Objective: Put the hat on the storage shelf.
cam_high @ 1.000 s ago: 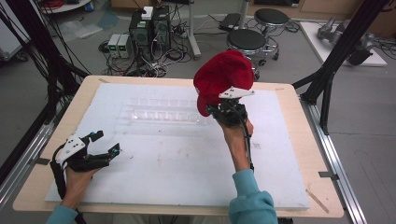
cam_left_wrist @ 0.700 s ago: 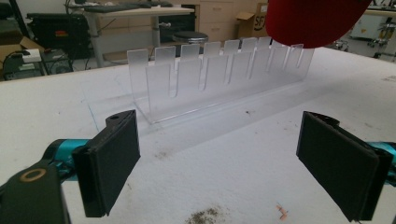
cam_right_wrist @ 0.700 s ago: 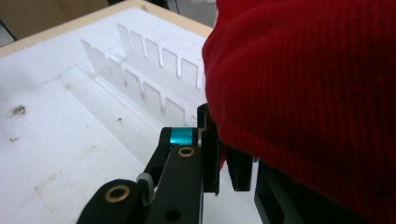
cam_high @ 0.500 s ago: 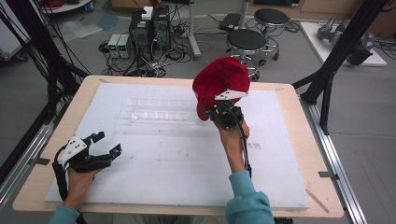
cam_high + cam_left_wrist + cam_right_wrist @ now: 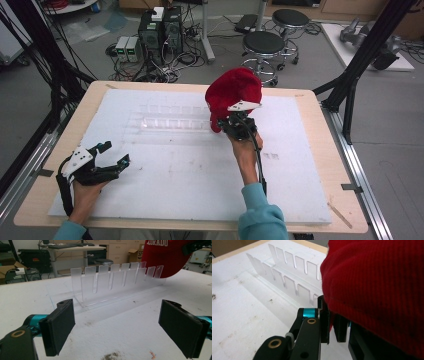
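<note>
**Red cap held at the rack, not yet placed**

Nearest, well short of the clear slotted rack (image 5: 172, 120), the left gripper (image 5: 112, 156) rests with jaws apart, empty. At the rack's right end, the right gripper (image 5: 239, 125) clamps the red cap (image 5: 235, 92) aloft; all slots appear empty.

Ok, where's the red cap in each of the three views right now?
High view: red cap above table centre, clamped by the right hand-held gripper.
Left gripper view: cap at top right, past the rack's far end.
Right gripper view: cap covers the right side.
Shared landmark: clear slotted rack.
</note>
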`<state>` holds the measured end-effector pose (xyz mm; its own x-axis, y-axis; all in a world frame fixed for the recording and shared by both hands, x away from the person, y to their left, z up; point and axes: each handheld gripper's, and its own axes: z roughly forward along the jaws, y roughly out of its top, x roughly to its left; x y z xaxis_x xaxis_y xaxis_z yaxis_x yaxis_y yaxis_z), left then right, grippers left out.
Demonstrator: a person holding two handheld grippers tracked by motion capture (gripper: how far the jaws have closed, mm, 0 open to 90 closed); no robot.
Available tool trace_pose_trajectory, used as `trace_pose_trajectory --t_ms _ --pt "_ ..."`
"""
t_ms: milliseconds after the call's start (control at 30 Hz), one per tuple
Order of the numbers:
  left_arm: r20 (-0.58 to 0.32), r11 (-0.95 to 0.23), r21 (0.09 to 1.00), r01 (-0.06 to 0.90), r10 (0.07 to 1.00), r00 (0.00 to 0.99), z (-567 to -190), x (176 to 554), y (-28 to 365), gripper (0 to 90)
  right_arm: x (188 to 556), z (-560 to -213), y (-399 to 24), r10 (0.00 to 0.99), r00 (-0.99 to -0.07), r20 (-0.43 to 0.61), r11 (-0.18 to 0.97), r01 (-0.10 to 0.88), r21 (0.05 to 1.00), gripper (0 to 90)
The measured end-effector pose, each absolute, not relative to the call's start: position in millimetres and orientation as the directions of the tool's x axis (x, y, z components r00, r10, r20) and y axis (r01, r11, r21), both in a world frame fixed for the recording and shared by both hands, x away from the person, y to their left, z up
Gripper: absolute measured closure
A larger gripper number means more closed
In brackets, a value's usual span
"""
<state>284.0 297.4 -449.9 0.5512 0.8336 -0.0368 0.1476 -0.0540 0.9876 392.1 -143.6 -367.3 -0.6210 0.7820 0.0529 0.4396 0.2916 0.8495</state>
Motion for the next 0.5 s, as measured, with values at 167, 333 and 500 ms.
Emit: trace_pose_trajectory --t_ms 167,333,500 --pt "-0.034 -0.056 0.988 0.145 0.833 0.553 -450.0 283.4 297.1 13.9 392.4 -370.0 -149.0 0.783 -0.615 0.091 0.258 0.456 0.852 85.3" --pt "-0.031 -0.05 0.99 0.132 0.834 0.551 -450.3 282.3 297.9 13.9 393.2 -369.7 -148.7 0.78 -0.621 0.076 0.271 0.445 0.854 84.2" --pt "-0.035 -0.045 0.99 0.132 0.836 0.548 -450.4 282.3 298.1 13.9 391.7 -369.6 -147.4 0.796 -0.604 0.034 0.29 0.431 0.855 66.7"
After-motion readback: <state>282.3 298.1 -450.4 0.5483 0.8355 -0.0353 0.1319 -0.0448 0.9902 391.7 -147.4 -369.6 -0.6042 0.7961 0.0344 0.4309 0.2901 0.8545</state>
